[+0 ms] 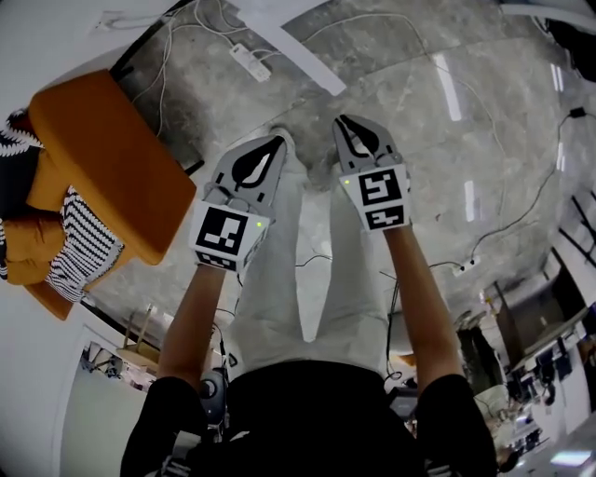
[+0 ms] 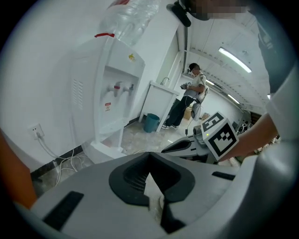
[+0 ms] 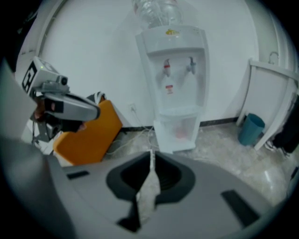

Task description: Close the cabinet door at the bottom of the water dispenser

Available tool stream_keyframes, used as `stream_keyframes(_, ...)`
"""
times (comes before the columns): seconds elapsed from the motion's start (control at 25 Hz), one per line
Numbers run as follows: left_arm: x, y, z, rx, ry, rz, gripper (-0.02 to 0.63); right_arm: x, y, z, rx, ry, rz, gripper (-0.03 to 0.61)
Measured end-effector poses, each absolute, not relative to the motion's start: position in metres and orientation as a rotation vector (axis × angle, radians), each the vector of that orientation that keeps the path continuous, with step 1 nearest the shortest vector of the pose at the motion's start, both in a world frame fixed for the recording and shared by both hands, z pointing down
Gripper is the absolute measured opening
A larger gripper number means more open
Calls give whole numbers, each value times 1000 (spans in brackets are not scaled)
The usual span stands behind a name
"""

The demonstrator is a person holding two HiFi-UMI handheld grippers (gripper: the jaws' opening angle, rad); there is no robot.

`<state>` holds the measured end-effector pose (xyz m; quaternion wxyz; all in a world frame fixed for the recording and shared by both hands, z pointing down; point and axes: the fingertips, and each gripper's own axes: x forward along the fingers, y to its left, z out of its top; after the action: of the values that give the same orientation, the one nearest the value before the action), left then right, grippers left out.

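Tongs in both hands are pinched closed on nothing, the left tongs point(image 1: 277, 142) and right tongs point(image 1: 343, 121) held side by side above the marble floor point(image 1: 447, 140), ahead of the person's white-trousered legs point(image 1: 270, 279). Well apart from both, the water dispenser point(image 3: 175, 65) stands against the white wall point(image 3: 93, 56) with a bottle point(image 3: 156, 11) on top, and the cabinet door point(image 3: 180, 127) at its foot, a translucent panel, looks swung outward. An orange seat point(image 3: 91, 135) sits left of it, a blue bin point(image 3: 252, 128) to its right, and white cables point(image 3: 133, 137) trail by its base.

Water dispenser point(image 3: 173, 84) against wall point(image 3: 93, 46); bottle point(image 3: 156, 11) on top; seat point(image 3: 88, 135) left of it; bin point(image 3: 252, 128) beside table point(image 3: 273, 88), right.
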<state>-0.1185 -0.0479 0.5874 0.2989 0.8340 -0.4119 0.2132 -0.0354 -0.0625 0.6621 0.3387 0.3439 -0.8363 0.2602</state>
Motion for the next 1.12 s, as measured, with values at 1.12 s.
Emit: stream_keyframes(1.12, -122, -61, 665, 2235, -1092, 634, 11, -48, -80, 807, 753, -1925, 380, 138)
